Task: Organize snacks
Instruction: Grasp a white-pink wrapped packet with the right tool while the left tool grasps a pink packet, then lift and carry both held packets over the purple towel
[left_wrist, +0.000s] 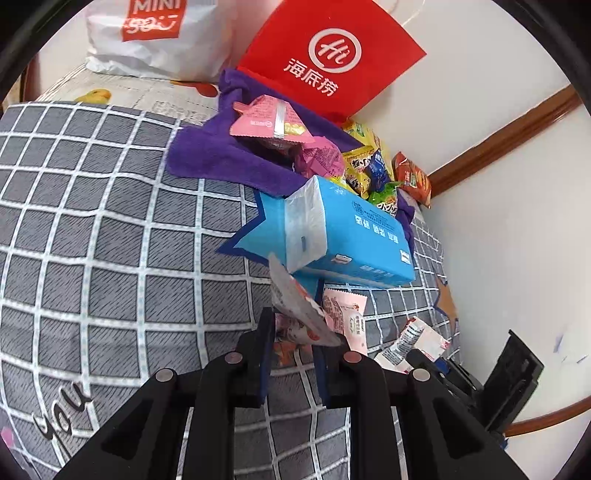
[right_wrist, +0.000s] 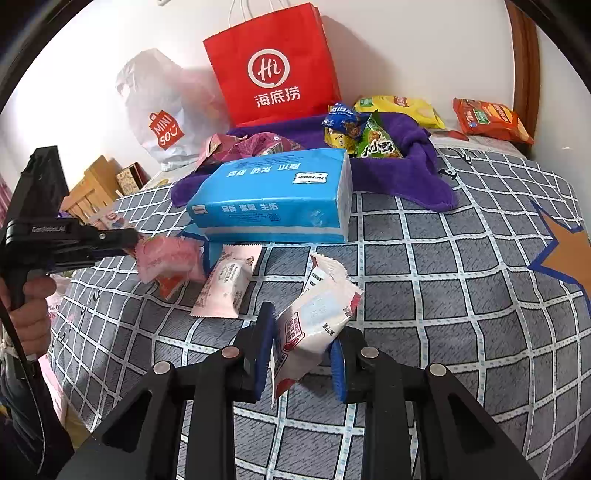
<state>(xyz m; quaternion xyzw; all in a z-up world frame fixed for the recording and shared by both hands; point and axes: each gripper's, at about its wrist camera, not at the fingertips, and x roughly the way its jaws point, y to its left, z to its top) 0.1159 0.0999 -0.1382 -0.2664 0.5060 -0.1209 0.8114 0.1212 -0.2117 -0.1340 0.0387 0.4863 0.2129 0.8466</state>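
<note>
My left gripper (left_wrist: 293, 334) is shut on a pink and white snack packet (left_wrist: 295, 306), lifted just above the checked bedspread (left_wrist: 110, 258). In the right wrist view that same left gripper (right_wrist: 135, 242) comes in from the left, with the pink packet (right_wrist: 166, 260) in its tips. My right gripper (right_wrist: 301, 345) is shut on a white packet with red print (right_wrist: 314, 317), tilted between the blue pads. A third pink-white packet (right_wrist: 229, 286) lies flat on the bed between the two grippers. It also shows beside my left fingers as the loose packet (left_wrist: 347, 321).
A blue tissue pack (right_wrist: 273, 195) lies just behind the packets. Behind it a purple towel (right_wrist: 402, 173) carries pink packets (right_wrist: 255, 146) and green (right_wrist: 380, 144), blue (right_wrist: 343, 120) and yellow (right_wrist: 402, 109) snacks. An orange chip bag (right_wrist: 491, 120) lies at the right. A red paper bag (right_wrist: 273, 62) and a white plastic bag (right_wrist: 162, 110) stand at the wall.
</note>
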